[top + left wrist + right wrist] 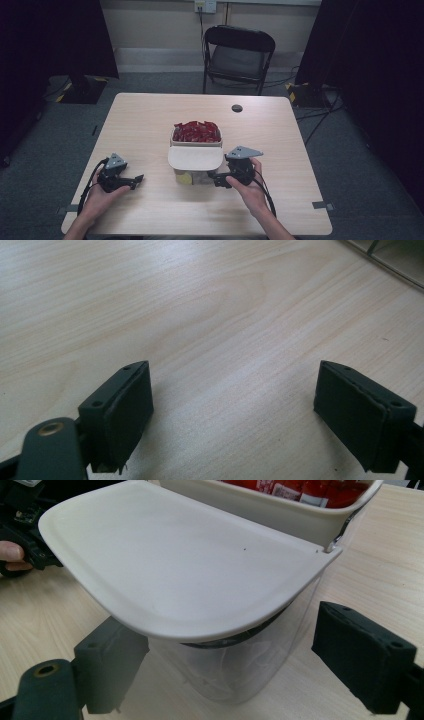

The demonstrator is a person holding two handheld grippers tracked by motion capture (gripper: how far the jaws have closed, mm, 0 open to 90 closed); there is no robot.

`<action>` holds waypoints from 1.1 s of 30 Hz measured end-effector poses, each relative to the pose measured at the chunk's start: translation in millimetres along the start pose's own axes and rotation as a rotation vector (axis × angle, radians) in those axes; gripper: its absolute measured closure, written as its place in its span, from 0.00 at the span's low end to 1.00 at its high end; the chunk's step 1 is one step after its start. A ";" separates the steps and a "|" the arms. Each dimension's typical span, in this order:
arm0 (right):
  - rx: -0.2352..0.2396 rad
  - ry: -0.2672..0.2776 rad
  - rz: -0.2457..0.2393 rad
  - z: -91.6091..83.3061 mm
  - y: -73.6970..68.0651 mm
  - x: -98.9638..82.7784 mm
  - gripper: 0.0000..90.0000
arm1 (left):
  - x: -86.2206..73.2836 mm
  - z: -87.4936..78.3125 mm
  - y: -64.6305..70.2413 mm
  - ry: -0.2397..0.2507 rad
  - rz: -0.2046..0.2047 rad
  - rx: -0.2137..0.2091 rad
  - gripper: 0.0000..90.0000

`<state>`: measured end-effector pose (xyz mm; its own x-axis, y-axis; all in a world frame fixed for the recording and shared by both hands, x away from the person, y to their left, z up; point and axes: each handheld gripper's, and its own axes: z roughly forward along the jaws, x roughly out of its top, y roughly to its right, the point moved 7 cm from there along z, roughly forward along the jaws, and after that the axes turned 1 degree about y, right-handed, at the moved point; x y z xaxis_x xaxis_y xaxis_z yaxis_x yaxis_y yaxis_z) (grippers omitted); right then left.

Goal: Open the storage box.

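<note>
**Two spread claws beside a flip-lid container of red packets**

At the lower left of the high view, the left claw (134,181) lies low on the pale wood tabletop (150,120), held by the person's left hand (102,197). In the left gripper view its two black jaws stand wide apart with bare wood grain between them.

In the centre of the high view sits the container (196,150): a clear plastic body with a cream rim, filled to the top with glossy red packets (197,131). Its cream lid (195,157) is flipped open toward the bottom of the frame and juts out level, a smooth rounded flap with a raised edge, hinged at the rim.

Just right of the container, the right claw (214,178) points at its clear wall, gripped by the right hand (248,189). In the right gripper view the jaws are spread, one to each side of the transparent body, under the overhanging lid; neither pad visibly touches it.

At the upper centre, beyond the tabletop, stands a black folding chair (239,55).
</note>
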<state>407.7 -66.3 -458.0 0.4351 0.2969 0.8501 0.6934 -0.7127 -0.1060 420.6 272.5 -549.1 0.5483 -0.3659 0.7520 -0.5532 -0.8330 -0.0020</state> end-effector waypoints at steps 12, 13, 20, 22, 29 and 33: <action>-0.003 0.006 -0.005 -1.9 6.6 12.2 0.15 | 0.0 0.1 0.1 0.000 -0.001 0.000 0.17; -0.001 0.009 -0.004 -1.5 7.0 13.3 0.15 | 0.0 0.0 0.1 0.000 0.000 -0.001 0.17; 0.002 0.023 0.010 0.2 10.7 20.9 0.15 | 0.0 0.0 0.0 0.000 0.000 0.000 0.17; 0.001 0.023 0.009 0.7 11.3 21.2 0.15 | 0.0 0.0 0.0 0.000 0.000 0.000 0.17; -0.007 0.027 0.006 2.4 17.3 28.2 0.15 | 0.0 0.0 0.1 0.000 0.000 0.000 0.17; -0.007 0.043 0.011 2.1 21.8 35.9 0.15 | 0.0 0.1 0.1 0.000 0.000 -0.001 0.17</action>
<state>439.7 -69.8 -430.9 0.4180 0.2614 0.8700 0.6847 -0.7201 -0.1126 420.6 272.5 -549.1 0.5483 -0.3654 0.7522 -0.5534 -0.8329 -0.0013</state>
